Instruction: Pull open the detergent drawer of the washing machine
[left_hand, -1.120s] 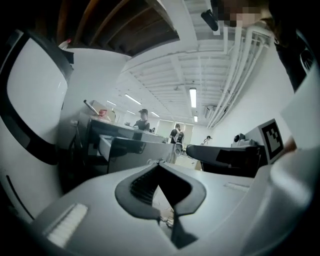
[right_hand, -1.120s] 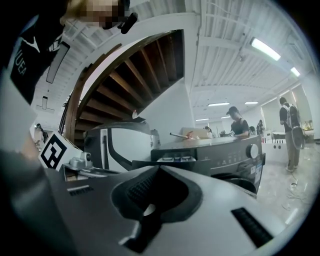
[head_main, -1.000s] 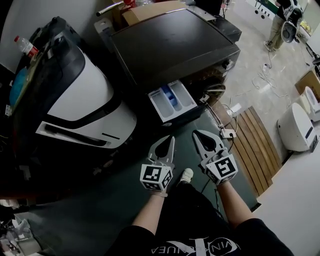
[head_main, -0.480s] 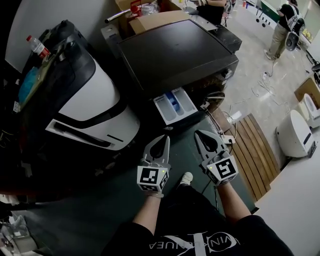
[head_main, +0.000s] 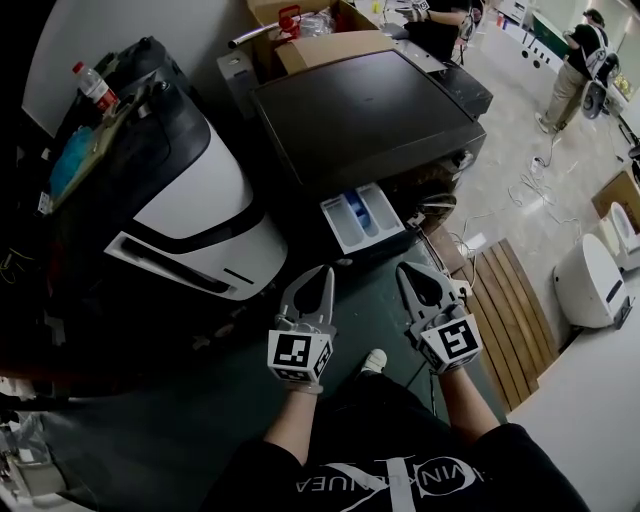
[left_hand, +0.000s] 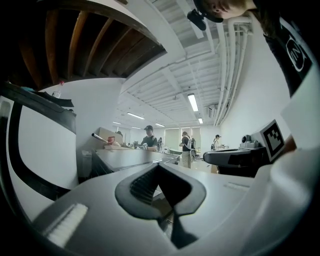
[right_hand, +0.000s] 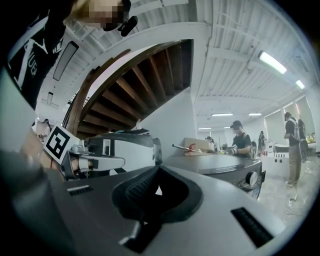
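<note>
Pull looks done: detergent drawer (head_main: 362, 214) out of washing machine (head_main: 370, 100). Your left hand-held gripper (head_main: 322, 272), right hand-held gripper (head_main: 408, 270) clenched, empty. Next: just withdraw.

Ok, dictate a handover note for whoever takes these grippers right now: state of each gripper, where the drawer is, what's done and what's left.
Left gripper: jaws together, empty, held level in front of the person.
Right gripper: jaws together, empty, beside the left one.
Drawer: sticks out of the front of the washer, its compartments and blue insert showing. Neither gripper touches it; both are short of it.
Done: drawer is pulled open.
Left: probably nothing on the drawer; check that it is out far enough.
</note>
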